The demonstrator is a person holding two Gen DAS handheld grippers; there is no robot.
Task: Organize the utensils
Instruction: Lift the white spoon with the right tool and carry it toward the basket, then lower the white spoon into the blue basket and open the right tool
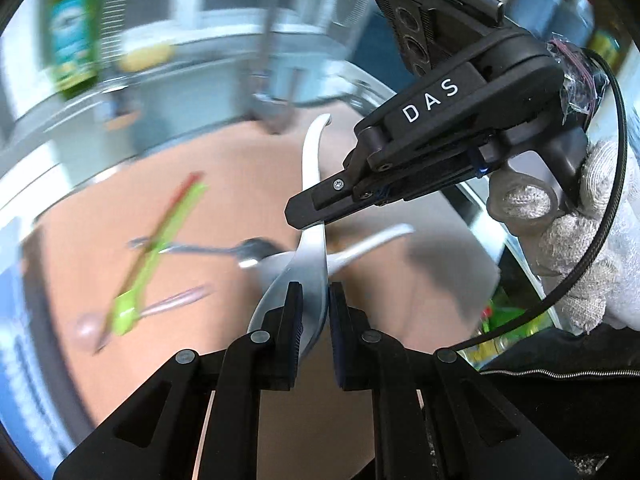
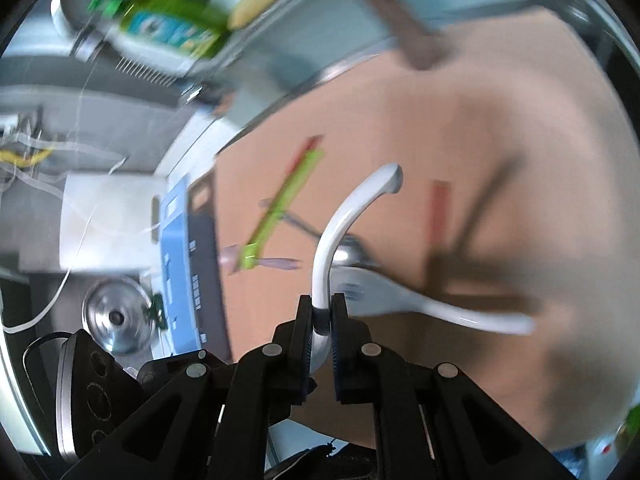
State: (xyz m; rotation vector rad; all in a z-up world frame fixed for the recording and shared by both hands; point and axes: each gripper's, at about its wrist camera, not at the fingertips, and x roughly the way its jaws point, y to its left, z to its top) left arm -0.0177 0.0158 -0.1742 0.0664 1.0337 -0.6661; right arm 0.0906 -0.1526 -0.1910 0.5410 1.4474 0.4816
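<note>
My left gripper point(image 1: 314, 300) is shut on the bowl of a white ceramic spoon point(image 1: 311, 184), held above the tan mat point(image 1: 120, 220). My right gripper point(image 1: 308, 216) comes in from the right and is shut on the same spoon's handle; in the right wrist view point(image 2: 322, 312) its pads clamp the white spoon point(image 2: 344, 220). A second white spoon point(image 1: 372, 246) point(image 2: 420, 300) lies on the mat below. A metal spoon point(image 1: 236, 252), green chopsticks point(image 1: 160, 248) point(image 2: 280, 212) and a pink spoon point(image 1: 160, 304) lie to the left.
A green bottle point(image 1: 74, 36) point(image 2: 172, 28) and a yellow sponge point(image 1: 146, 56) stand at the back by the sink rim. A blue-and-white box point(image 2: 176, 256) and a metal lid point(image 2: 116, 316) lie left of the mat. Red chopsticks point(image 2: 438, 212) lie on the mat.
</note>
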